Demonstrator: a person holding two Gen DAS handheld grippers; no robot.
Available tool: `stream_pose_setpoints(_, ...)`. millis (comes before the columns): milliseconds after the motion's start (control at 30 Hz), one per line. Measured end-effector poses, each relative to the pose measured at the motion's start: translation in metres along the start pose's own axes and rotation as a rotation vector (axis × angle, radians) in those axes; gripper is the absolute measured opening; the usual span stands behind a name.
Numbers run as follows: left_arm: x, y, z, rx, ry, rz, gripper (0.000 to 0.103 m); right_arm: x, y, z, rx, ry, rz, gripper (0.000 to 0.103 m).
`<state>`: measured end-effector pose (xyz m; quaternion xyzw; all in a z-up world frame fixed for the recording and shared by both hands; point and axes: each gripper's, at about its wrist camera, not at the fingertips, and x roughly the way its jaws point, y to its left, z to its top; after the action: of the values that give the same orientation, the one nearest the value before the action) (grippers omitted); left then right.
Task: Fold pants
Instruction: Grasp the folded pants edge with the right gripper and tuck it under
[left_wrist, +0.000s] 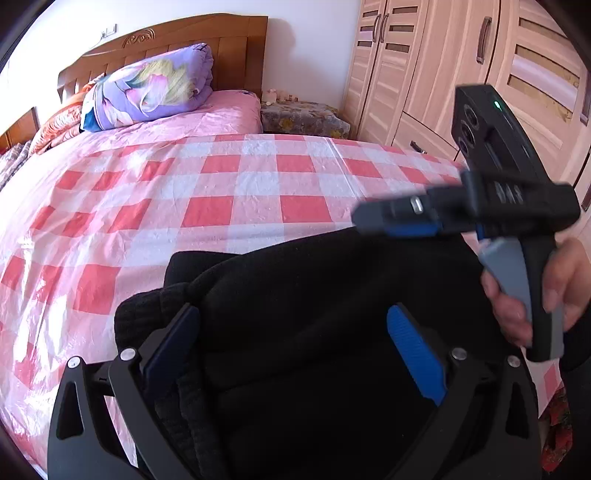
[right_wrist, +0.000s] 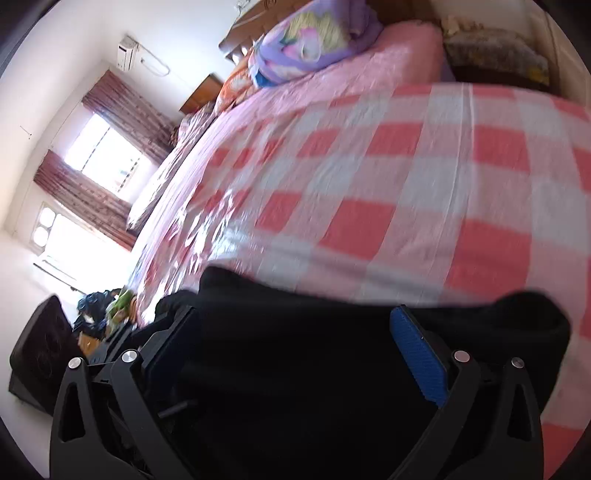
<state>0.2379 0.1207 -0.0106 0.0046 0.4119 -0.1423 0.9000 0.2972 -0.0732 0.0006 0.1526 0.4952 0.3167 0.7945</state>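
1 pr black pants (left_wrist: 332, 295), folded in a heap, lower centre of left wrist view. 2 grippers: left gripper (left_wrist: 295, 332) w/ 2 blue-padded fingers (left_wrist: 413, 350) at bottom; right gripper (left_wrist: 399, 218) at right edge, held by 1 hand (left_wrist: 535, 295). 1 bed (left_wrist: 221, 184) w/ 1 checked cover, 1 rolled purple quilt (left_wrist: 147, 88) upper left, 1 headboard (left_wrist: 166, 44). 1 wardrobe (left_wrist: 424, 66) upper right. Right wrist view: 2 windows (right_wrist: 107, 155), left side; 1 AC unit (right_wrist: 127, 53) upper left.

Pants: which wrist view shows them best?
The left wrist view. The black pants are sharp there, with folded layers and a ribbed cuff visible on the checked cover, between the left gripper's fingers. The right wrist view is motion-blurred; the pants are just a dark featureless mass.
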Motion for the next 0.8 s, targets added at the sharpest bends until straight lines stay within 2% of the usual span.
stream_pose_setpoints(100,0.002,0.004,0.001,-0.024,0.007,-0.01,0.101,0.0,-0.007,0.006,0.03,-0.018,-0.054,0.098)
stream_pose_setpoints(200,0.005,0.005,0.002,-0.027,0.024,-0.009,0.101,-0.03,0.0,0.0,0.047,-0.085,0.044,0.099)
stream_pose_setpoints(300,0.008,0.005,0.004,-0.032,0.039,-0.009,0.101,-0.065,0.017,-0.02,0.016,-0.134,0.145,0.099)
stream_pose_setpoints(333,0.009,0.005,0.004,-0.036,0.042,-0.006,0.101,-0.07,0.022,-0.03,-0.009,-0.122,0.148,0.099)
stream_pose_setpoints(400,0.01,0.005,0.004,-0.035,0.042,0.001,0.101,-0.058,0.02,-0.041,-0.032,-0.065,0.077,0.099)
stream_pose_setpoints(467,0.011,0.003,0.004,-0.027,0.046,0.012,0.101,-0.039,0.001,-0.044,0.003,0.007,0.0,0.099)
stream_pose_setpoints(500,0.011,0.002,0.004,-0.022,0.048,0.015,0.101,-0.029,-0.014,-0.041,0.039,0.014,0.032,0.099)
stream_pose_setpoints(567,0.012,0.0,0.004,-0.009,0.055,0.03,0.101,-0.029,-0.026,-0.03,0.064,-0.039,0.044,0.098)
stream_pose_setpoints(633,0.013,-0.002,0.003,0.003,0.061,0.044,0.101,-0.028,-0.029,-0.02,0.11,-0.039,0.051,0.099)
stream_pose_setpoints(700,0.013,-0.003,0.004,0.01,0.067,0.054,0.101,-0.029,-0.026,-0.013,0.095,-0.051,0.017,0.099)
stream_pose_setpoints(767,0.014,-0.004,0.004,0.012,0.078,0.06,0.101,-0.042,-0.026,-0.013,0.116,-0.134,0.001,0.099)
stream_pose_setpoints(800,0.012,-0.005,0.005,0.015,0.081,0.061,0.101,-0.055,-0.027,-0.019,0.152,-0.199,0.035,0.099)
